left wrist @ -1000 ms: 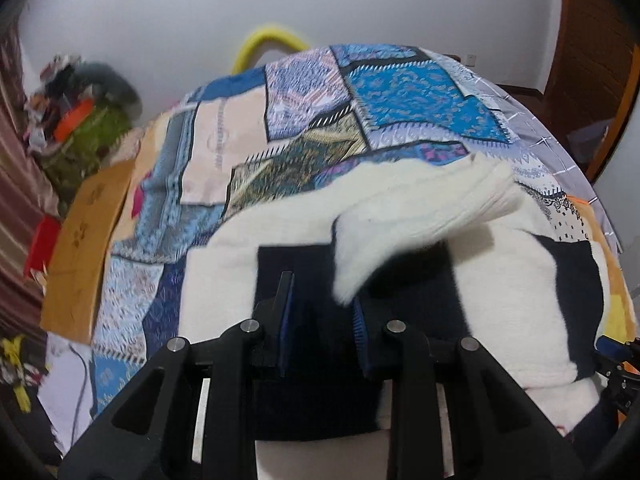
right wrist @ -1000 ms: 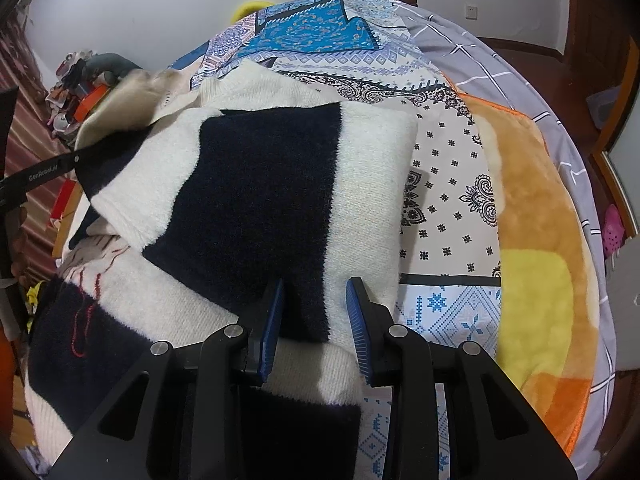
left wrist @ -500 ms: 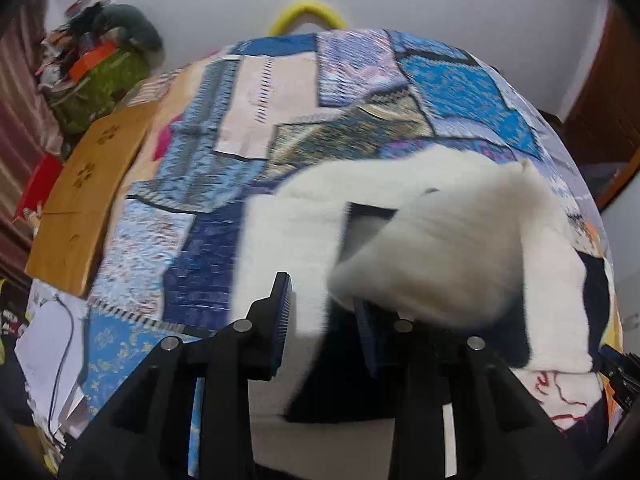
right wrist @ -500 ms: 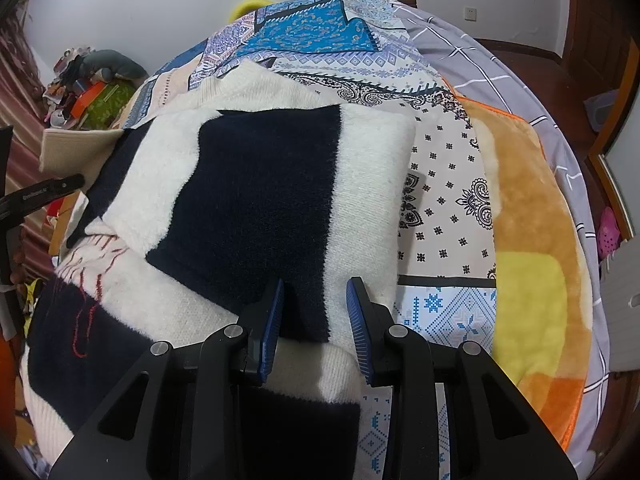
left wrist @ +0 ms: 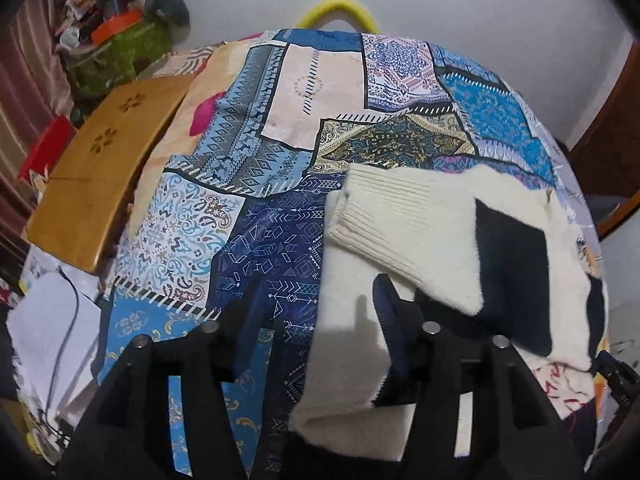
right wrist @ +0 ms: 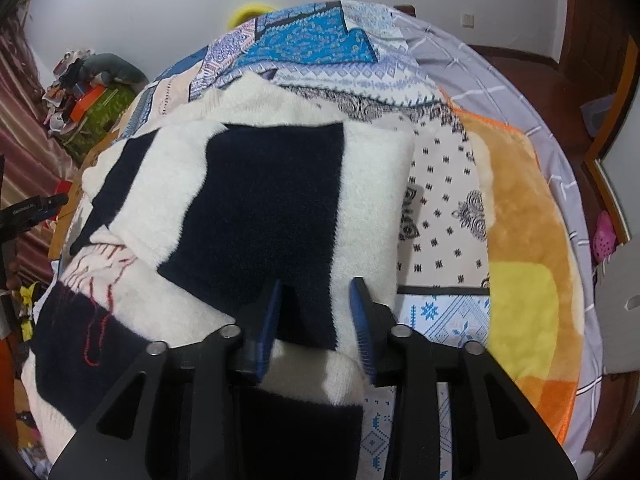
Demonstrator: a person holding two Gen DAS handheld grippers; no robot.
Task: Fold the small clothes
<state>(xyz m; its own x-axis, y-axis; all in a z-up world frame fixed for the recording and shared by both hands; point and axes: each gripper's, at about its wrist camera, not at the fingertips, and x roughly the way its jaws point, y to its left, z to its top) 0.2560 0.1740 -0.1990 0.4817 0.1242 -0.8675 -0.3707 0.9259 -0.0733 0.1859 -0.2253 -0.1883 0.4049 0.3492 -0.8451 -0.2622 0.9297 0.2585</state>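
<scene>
A fluffy white and navy sweater (right wrist: 276,200) lies on the patchwork bedspread (left wrist: 280,136). Its white ribbed sleeve (left wrist: 400,232) is folded across the body, with the cuff at the sweater's left side. My left gripper (left wrist: 316,312) hovers over the sweater's left edge (left wrist: 344,360). Its jaws are opening, and the sleeve rests just beyond the right finger, free of the pads. My right gripper (right wrist: 316,308) sits at the sweater's near hem with a navy and white fold between its jaws. They are opening, and the cloth lies loose between them.
A wooden board (left wrist: 100,168) leans off the bed's left side, beside a cluttered green bag (left wrist: 116,52). White papers and a cable (left wrist: 48,320) lie on the floor. An orange and yellow blanket (right wrist: 524,264) covers the bed's right part. A wooden door (right wrist: 600,12) stands behind.
My left gripper swept left over the sweater with the white sleeve, then spread its jaws and let the sleeve drop. The right gripper stayed put and its jaws widened a little.
</scene>
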